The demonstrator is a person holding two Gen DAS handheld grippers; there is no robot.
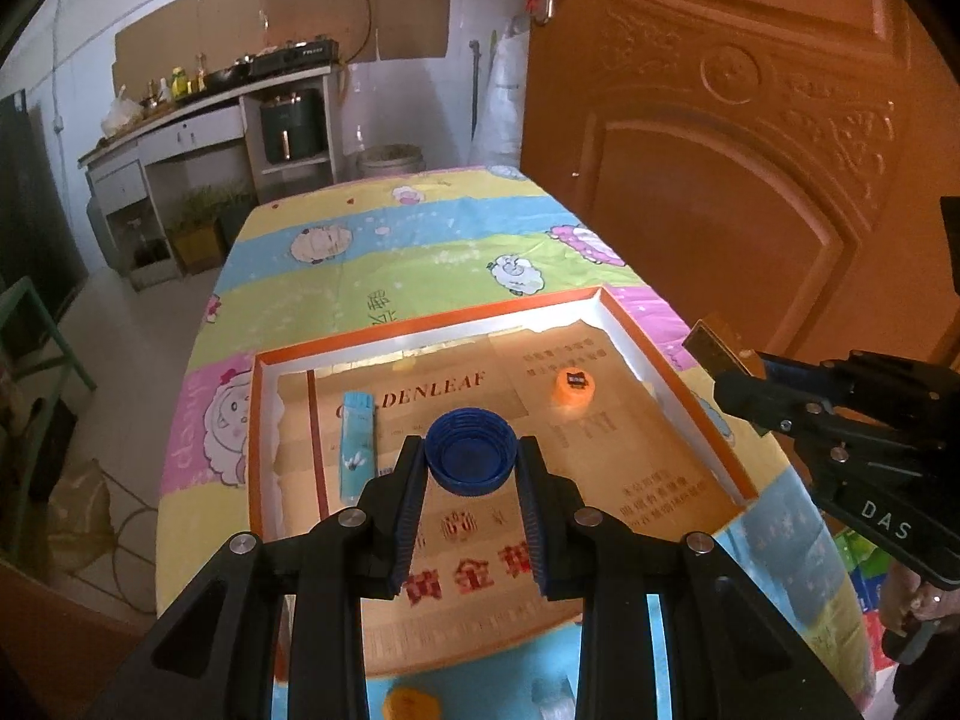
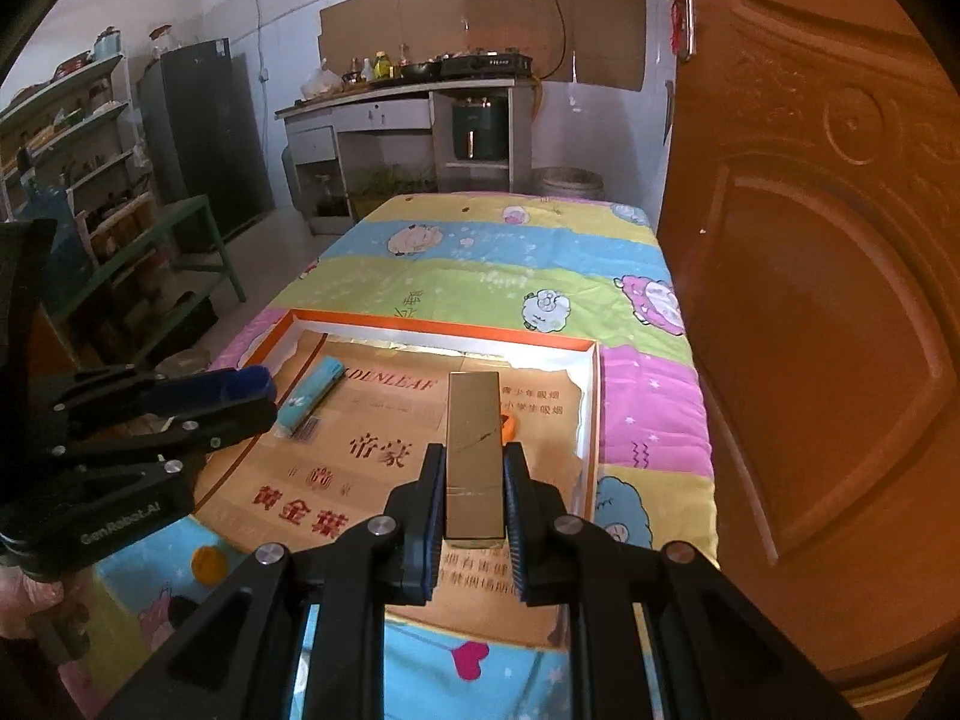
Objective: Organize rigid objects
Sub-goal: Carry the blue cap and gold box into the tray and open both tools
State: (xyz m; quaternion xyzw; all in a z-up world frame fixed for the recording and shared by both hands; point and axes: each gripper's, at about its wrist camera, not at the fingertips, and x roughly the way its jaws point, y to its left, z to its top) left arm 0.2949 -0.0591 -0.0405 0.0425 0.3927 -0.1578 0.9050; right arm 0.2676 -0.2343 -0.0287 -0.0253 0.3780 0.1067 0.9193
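My left gripper (image 1: 471, 450) is shut on a dark blue bottle cap (image 1: 471, 449) and holds it over the shallow orange-rimmed box (image 1: 432, 321). In the box lie a light blue lighter (image 1: 357, 447) at the left and an orange cap (image 1: 574, 387) at the right. My right gripper (image 2: 474, 456) is shut on a gold rectangular block (image 2: 474, 450), held lengthwise above the box (image 2: 591, 408). The lighter (image 2: 312, 393) and a sliver of the orange cap (image 2: 509, 425) show there too. The left gripper with the blue cap (image 2: 249, 381) shows at left.
The table has a cartoon sheep cloth (image 1: 390, 252). Another orange cap (image 1: 411, 705) lies on the cloth near me, outside the box; it also shows in the right wrist view (image 2: 209, 563). A brown wooden door (image 1: 750, 150) stands close on the right. A kitchen counter (image 1: 198, 114) is beyond.
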